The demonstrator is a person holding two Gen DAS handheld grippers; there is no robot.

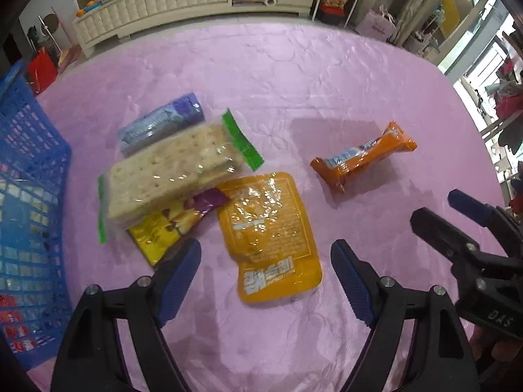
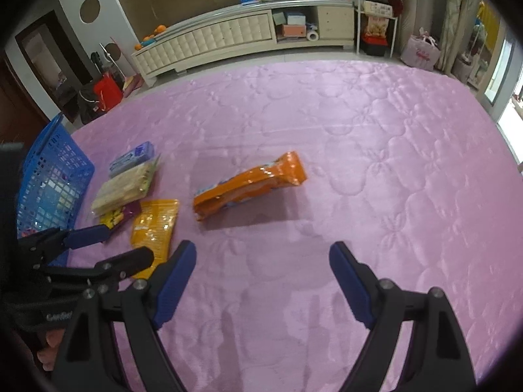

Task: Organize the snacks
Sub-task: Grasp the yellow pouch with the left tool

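Seemingly lined up for a pick, the left gripper (image 1: 265, 261) in the left wrist view hangs with its jaws apart and empty over the yellow pouch (image 1: 271, 232), which lies flat on the pink quilt (image 1: 294, 75) between the two blue pads. Behind it the cracker pack (image 1: 170, 176) overlaps a small yellow-purple packet (image 1: 170, 222) and leans on a blue-purple wrapper (image 1: 160, 124), a clutter that probably makes the loose pouch the easier first grab. The blue basket (image 1: 29, 170), the likely destination, stands just beside this pile at the left edge. An orange bar (image 1: 362, 156) lies apart to the right, near the right gripper (image 1: 434, 209). From the right wrist view, the right gripper (image 2: 263, 261) is likewise spread and holding nothing, aimed at bare quilt short of the orange bar (image 2: 251, 186), with wide open room ahead and to its right.
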